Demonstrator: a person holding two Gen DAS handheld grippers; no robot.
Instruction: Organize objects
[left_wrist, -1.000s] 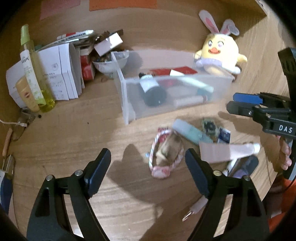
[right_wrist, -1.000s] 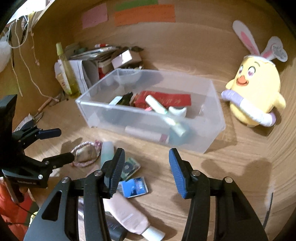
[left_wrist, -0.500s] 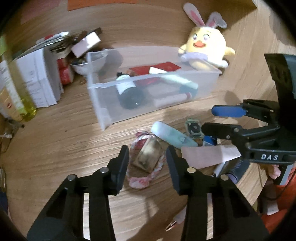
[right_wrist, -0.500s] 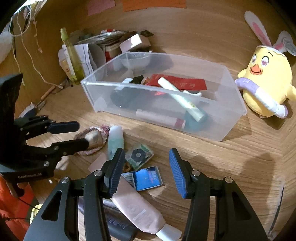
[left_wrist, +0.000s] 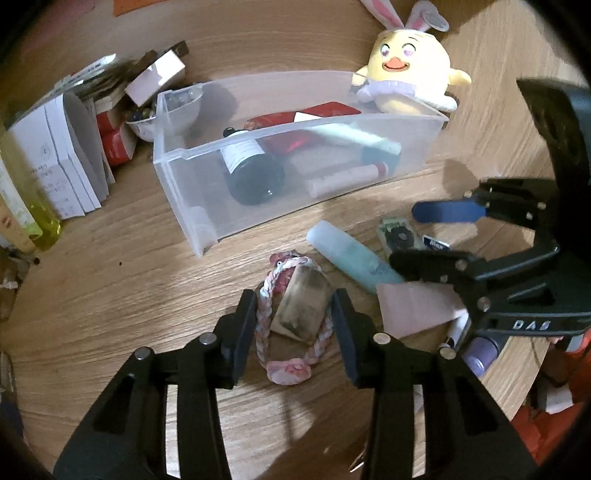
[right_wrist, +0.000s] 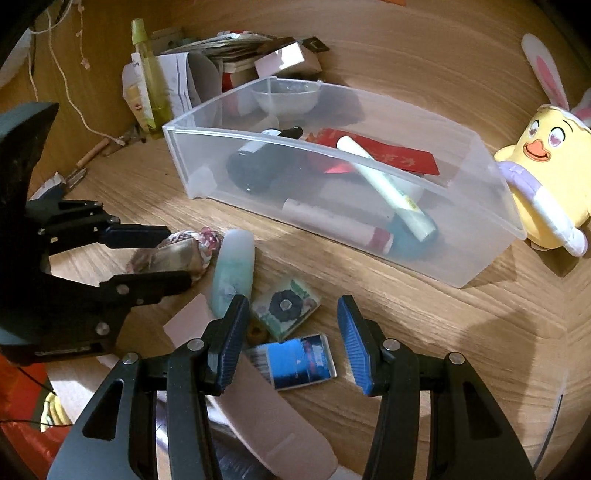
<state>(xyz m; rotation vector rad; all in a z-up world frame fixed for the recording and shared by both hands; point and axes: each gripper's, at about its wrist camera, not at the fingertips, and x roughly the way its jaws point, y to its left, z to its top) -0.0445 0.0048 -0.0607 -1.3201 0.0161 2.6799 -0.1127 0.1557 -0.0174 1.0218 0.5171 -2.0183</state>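
On the wooden table lies a pink-and-white braided ring around a brownish pouch (left_wrist: 301, 295). My left gripper (left_wrist: 293, 306) is shut on it, one pad on each side; the right wrist view shows this left gripper (right_wrist: 173, 254) too. My right gripper (right_wrist: 291, 306) stands open and empty, low over a blue packet (right_wrist: 295, 363). Next to it lie a green square box (right_wrist: 286, 308), a mint tube (right_wrist: 232, 273) and a pink tube (right_wrist: 280, 421). The clear plastic bin (left_wrist: 177, 173) behind holds a dark bottle (left_wrist: 251, 173), a red packet and tubes.
A yellow plush chick (left_wrist: 406, 74) sits to the right of the bin. White boxes and papers (left_wrist: 62, 158), a bowl (left_wrist: 147, 125) and a yellow-green bottle (right_wrist: 147, 74) crowd the back left. A purple pen (left_wrist: 476, 354) lies near the table's right edge.
My left gripper's jaws have come together from wide open onto the braided ring, and it moved in closer. My right gripper has sunk towards the blue packet with its jaws unchanged.
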